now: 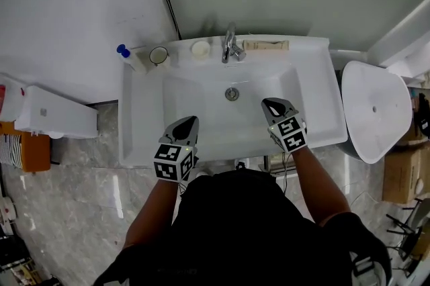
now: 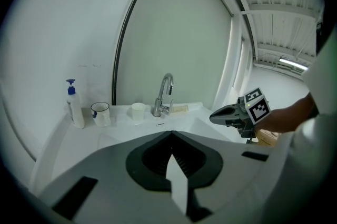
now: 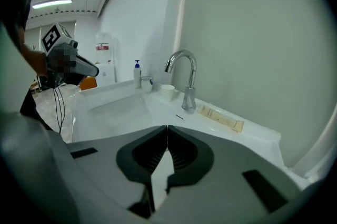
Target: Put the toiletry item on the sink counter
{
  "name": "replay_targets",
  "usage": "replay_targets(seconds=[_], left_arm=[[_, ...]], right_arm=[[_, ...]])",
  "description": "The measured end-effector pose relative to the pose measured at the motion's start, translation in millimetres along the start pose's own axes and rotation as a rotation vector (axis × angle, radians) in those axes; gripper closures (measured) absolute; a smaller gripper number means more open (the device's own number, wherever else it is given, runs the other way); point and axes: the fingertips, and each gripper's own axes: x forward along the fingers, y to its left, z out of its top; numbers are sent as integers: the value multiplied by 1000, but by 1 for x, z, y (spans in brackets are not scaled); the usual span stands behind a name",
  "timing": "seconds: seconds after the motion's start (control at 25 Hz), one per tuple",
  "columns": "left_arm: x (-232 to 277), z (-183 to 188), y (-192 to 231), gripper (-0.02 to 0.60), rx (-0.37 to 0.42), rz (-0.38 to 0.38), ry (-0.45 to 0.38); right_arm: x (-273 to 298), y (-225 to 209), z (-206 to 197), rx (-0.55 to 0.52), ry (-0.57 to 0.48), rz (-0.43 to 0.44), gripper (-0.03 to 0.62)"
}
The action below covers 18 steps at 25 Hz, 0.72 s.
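Left hand-held gripper and right hand-held gripper are being held clenched and empty over the white sink, tube lying by the tap, marble floor below.

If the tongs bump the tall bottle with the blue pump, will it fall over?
Probably, if hit high: the bottle stands tall and narrow, so it looks tippy. It seems plastic, so likely wouldn't break. It might knock the mug standing close beside it.
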Motion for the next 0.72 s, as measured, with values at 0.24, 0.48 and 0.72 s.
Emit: replay_targets(seconds=[0.24, 0.48, 0.72], left_arm=[[-1, -6, 3, 586, -16, 35, 13], [-6, -9, 8, 586, -37, 84, 24], [-12, -8, 14, 586, -62, 141, 31]], right_arm=[[23, -19, -3, -160, 88, -1, 589], [62, -67, -1, -406, 161, -33, 589], [109, -122, -4, -576, 225, -66, 589]])
